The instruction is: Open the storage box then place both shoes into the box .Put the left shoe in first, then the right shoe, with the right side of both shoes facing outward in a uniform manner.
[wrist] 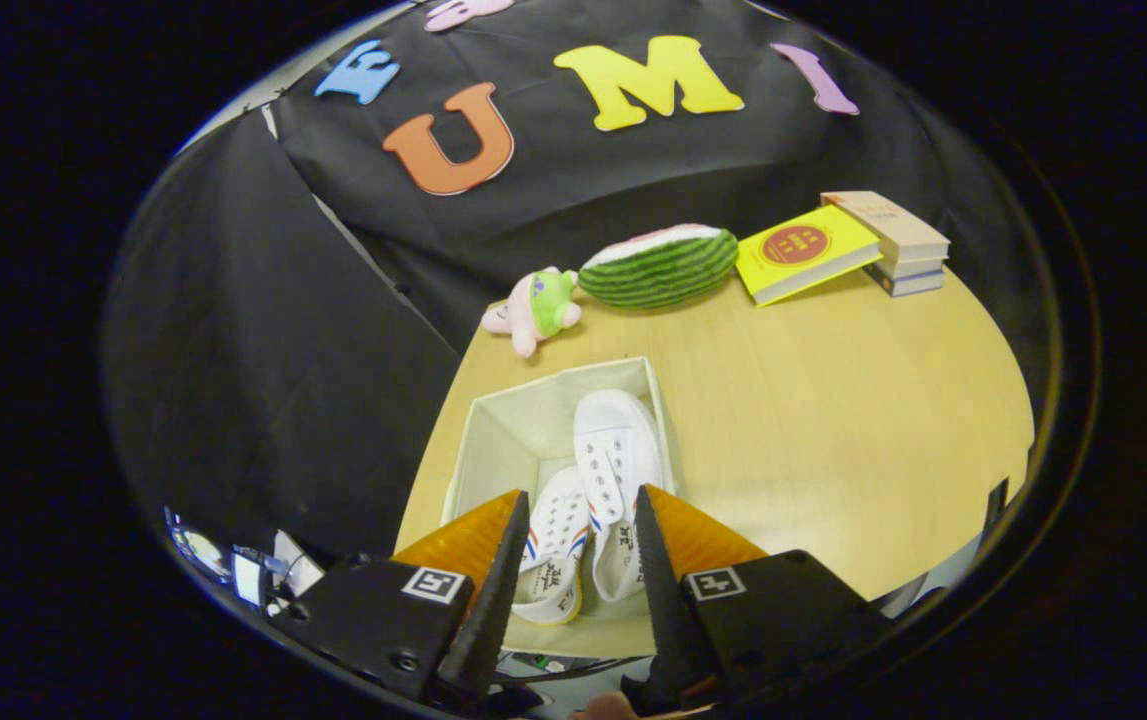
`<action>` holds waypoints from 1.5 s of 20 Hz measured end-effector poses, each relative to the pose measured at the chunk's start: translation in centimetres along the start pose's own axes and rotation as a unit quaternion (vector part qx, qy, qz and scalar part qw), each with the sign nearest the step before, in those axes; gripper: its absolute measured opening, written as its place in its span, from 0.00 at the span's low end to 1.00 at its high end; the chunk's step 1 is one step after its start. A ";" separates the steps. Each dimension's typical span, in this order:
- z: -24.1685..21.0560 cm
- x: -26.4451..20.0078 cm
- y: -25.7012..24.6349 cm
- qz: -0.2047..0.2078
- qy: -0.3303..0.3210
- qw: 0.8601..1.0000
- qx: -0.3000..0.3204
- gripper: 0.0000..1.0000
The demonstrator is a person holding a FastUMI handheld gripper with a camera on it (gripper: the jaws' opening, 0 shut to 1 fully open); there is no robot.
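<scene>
An open cream fabric storage box [511, 418] stands on the wooden table [833, 420], just below and ahead of my fingers. Two white canvas shoes lie inside it side by side. The shoe on the right [615, 470] reaches further toward the box's far wall. The shoe on the left [555, 552] lies closer to me and shows red and blue stripes on its side. My gripper [581, 498] hovers above the box with its fingers apart, open, and nothing between them; the shoes show through the gap.
Beyond the box lie a pink and green plush toy [536, 306] and a watermelon-shaped plush [660, 266]. A yellow book [805, 252] and a stack of books [895, 242] sit at the table's far right. Black cloth hangs behind and to the left.
</scene>
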State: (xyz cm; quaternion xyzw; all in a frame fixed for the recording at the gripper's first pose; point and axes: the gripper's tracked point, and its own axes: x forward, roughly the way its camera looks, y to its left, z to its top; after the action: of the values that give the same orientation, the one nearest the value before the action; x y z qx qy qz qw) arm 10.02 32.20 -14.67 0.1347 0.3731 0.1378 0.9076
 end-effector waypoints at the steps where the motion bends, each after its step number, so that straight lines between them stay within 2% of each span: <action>1: 0.4 -0.1 -0.2 -0.002 -0.015 1.000 -0.011 0.70; 3: 1.5 -1.0 -0.4 -0.004 -0.048 0.998 -0.031 0.77; 7: 3.3 -3.4 -0.9 -0.006 -0.109 0.992 -0.066 0.77; 9: 4.9 -5.2 -1.6 -0.007 -0.161 0.984 -0.082 0.78; 12: 7.5 -9.1 -3.1 -0.018 -0.248 0.962 -0.109 0.80; 16: 9.7 -14.5 -5.6 -0.029 -0.338 0.932 -0.132 1.00; 20: 10.4 -20.0 -9.7 -0.044 -0.428 0.893 -0.134 1.00; 23: 9.1 -23.0 -11.7 -0.052 -0.460 0.875 -0.145 1.00; 25: 7.7 -23.7 -12.7 -0.056 -0.465 0.872 -0.146 1.00; 28: 5.4 -23.6 -14.2 -0.061 -0.451 0.882 -0.124 1.00; 30: 5.2 -24.1 -14.8 -0.063 -0.456 0.881 -0.107 1.00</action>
State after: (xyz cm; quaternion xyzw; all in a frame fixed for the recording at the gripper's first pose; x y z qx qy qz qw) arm -0.57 9.31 -0.84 0.0613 -0.0917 0.0429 0.9930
